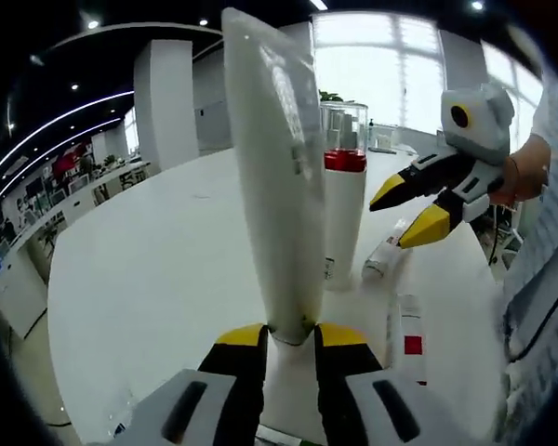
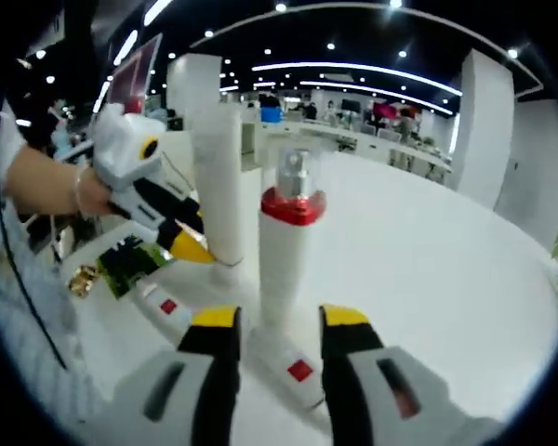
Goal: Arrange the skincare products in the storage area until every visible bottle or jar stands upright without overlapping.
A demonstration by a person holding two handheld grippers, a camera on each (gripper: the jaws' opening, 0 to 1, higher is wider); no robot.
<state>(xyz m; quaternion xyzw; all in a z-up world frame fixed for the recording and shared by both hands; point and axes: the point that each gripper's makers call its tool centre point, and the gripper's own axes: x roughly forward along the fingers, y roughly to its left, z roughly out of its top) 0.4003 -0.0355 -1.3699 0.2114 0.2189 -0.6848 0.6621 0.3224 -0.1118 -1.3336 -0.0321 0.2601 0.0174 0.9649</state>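
While the left gripper [image 1: 289, 336] clamps an upright white tube [image 1: 274, 177] between its fingers and the spray bottle [image 2: 288, 246] stands beyond the right gripper's [image 2: 279, 321] open fingers, two small tubes [image 2: 284, 362] remain lying flat.

1. The left gripper [image 1: 291, 336] is closed on the base of a white tube [image 1: 274, 186], which is held upright between the yellow-tipped jaws.
2. The right gripper [image 2: 279, 321] is held with jaws apart, nothing gripped between them.
3. In the left gripper view, the right gripper [image 1: 411, 216] is seen at right, held by a hand [image 1: 530, 172].
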